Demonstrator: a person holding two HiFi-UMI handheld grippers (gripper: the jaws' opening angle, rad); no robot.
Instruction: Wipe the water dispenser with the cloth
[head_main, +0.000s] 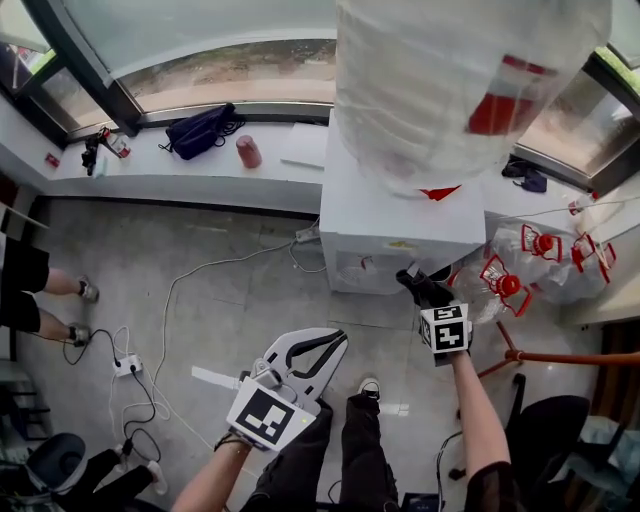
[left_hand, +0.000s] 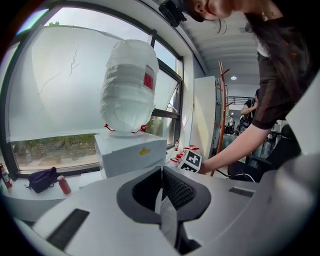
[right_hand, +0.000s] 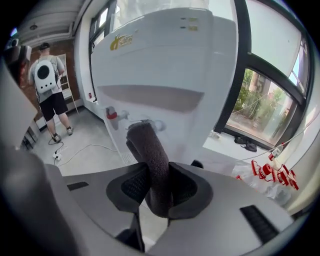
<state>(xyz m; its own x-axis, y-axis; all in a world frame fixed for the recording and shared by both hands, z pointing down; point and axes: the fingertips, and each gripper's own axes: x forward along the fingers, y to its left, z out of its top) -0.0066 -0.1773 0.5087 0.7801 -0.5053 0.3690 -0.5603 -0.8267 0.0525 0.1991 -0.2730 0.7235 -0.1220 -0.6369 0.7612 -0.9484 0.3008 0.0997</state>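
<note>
The right claw was squeezed tight on the dark cloth, which stuck out of it like a roll. The water dispenser stood on the floor right in front of that claw, with its red tap just past the cloth's tip. The left claw was pinched shut with nothing in it, well back from the dispenser. I think the right one only needed to push straight ahead.

bottle: cut off by top edge | dispenser label: unreadable | cloth lower end: hidden between jaws
</note>
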